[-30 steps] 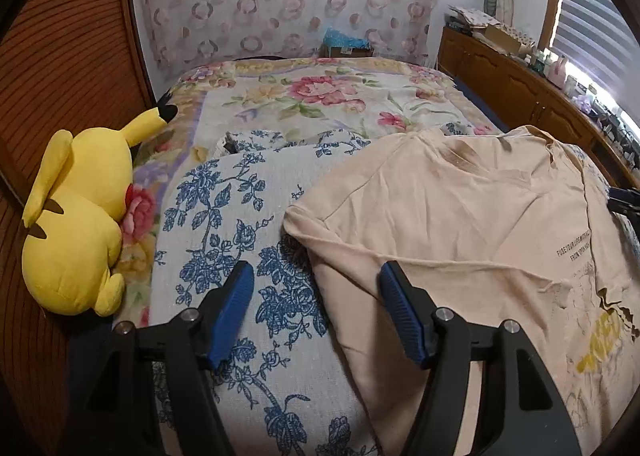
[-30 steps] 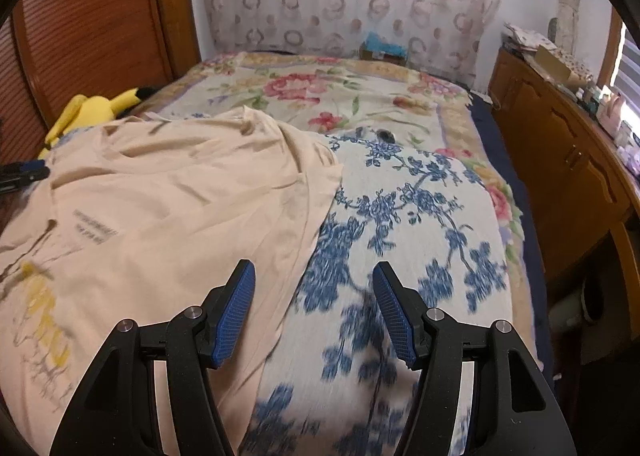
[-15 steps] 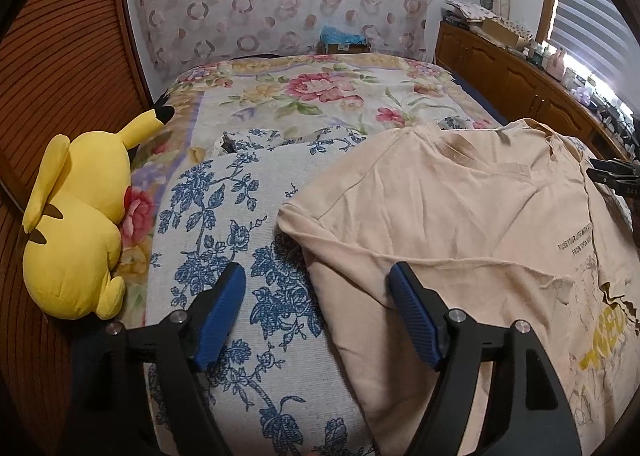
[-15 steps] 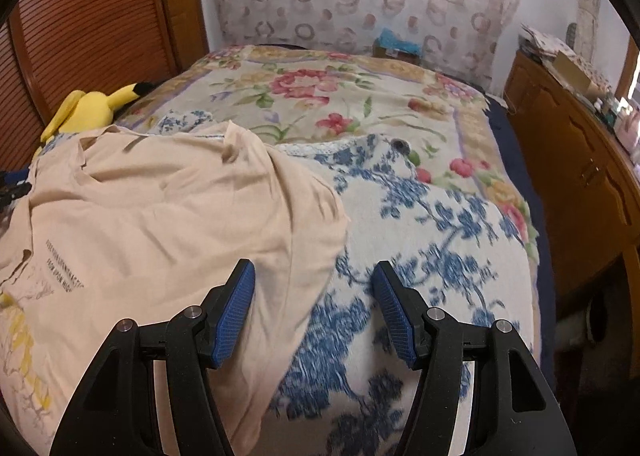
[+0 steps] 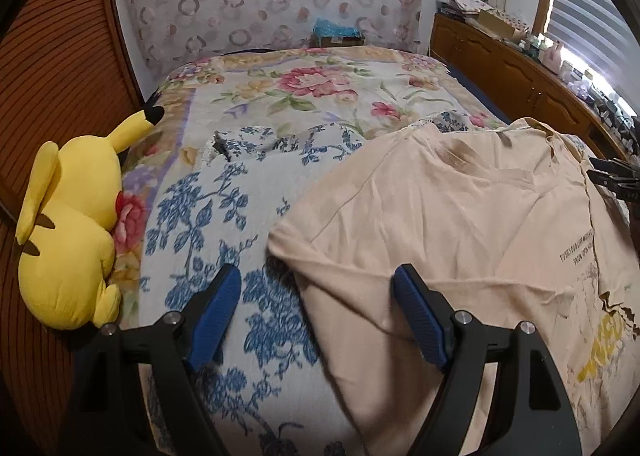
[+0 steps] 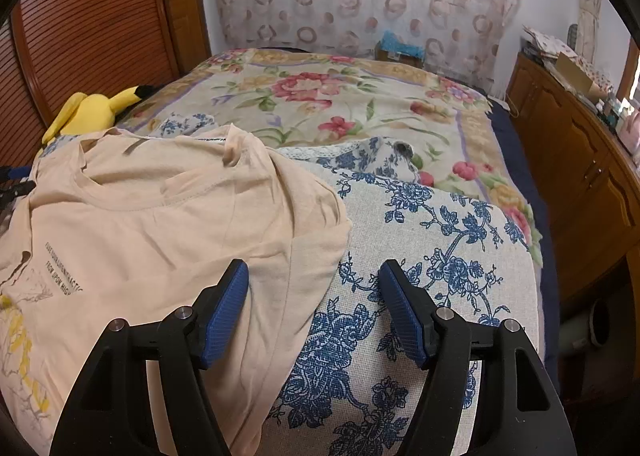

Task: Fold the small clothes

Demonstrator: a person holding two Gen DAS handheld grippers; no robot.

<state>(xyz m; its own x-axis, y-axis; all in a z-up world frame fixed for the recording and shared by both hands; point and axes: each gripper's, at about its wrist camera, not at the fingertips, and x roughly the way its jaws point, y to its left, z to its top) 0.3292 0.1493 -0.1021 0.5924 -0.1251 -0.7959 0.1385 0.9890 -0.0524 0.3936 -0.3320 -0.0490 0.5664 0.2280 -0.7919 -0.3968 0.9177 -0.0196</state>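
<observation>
One beige T-shirt [image 5: 460, 224] lies on the bed, and one yellow plush toy [image 5: 68, 240] sits at its edge. Two covers are spread there — one blue-flowered cloth [image 5: 224, 216] and one pink-rose quilt [image 5: 320, 92] beneath it. Two grippers show — the left gripper [image 5: 316, 312] and the right gripper [image 6: 314, 306], each with two blue-padded fingers.

Floral bed [image 5: 320, 96], wooden cabinets [image 6: 580, 160], slatted door [image 5: 52, 68]
</observation>
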